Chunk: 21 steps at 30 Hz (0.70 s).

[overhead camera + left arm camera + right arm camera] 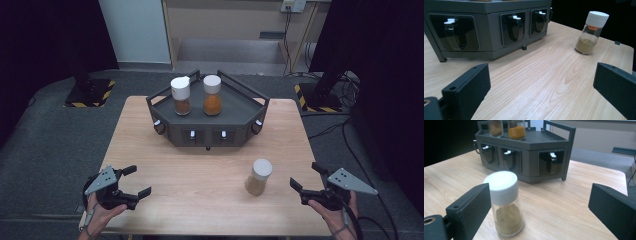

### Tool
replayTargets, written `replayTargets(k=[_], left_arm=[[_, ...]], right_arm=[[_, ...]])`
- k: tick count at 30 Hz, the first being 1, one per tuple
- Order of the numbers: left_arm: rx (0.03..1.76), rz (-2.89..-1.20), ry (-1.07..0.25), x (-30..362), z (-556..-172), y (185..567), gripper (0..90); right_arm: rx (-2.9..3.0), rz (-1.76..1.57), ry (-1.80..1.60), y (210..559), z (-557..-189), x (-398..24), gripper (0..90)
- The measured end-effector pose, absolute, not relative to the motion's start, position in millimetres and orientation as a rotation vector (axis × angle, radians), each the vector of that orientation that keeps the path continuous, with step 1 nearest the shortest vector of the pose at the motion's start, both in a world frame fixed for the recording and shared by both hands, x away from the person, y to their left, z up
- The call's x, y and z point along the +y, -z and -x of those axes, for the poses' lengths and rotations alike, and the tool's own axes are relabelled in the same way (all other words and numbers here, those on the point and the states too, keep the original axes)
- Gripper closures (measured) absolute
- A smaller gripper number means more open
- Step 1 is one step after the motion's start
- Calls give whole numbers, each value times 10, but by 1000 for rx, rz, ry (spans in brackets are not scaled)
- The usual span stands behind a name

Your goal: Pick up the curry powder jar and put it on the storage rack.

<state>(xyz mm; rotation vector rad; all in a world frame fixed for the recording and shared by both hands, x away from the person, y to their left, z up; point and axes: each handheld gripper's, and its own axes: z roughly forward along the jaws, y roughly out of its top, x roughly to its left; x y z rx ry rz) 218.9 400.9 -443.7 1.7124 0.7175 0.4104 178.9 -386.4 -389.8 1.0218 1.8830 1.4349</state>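
Jar point(258, 177) of tan powder, white-capped, upright

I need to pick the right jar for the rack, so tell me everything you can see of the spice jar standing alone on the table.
The spice jar is a small clear container, seemingly glass, with a white ribbed screw cap and an orange insert beneath it. Tan-brown powder fills roughly its lower half. It stands upright and capped on the wooden table, in front of the dark rack and apart from it. The right gripper is open beside it; nothing but the table touches it.
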Motion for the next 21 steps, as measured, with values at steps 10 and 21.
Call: replayTargets(k=[10,21], left_arm=[[719,-1713,-410,4009,-2195,4440,2],[723,-1709,-410,4017,-2195,4444,3]], right_arm=[[1835,-1077,-1427,4134,-1641,-3908,47],[1793,-1101,-1420,4311,-1560,-3943,47]])
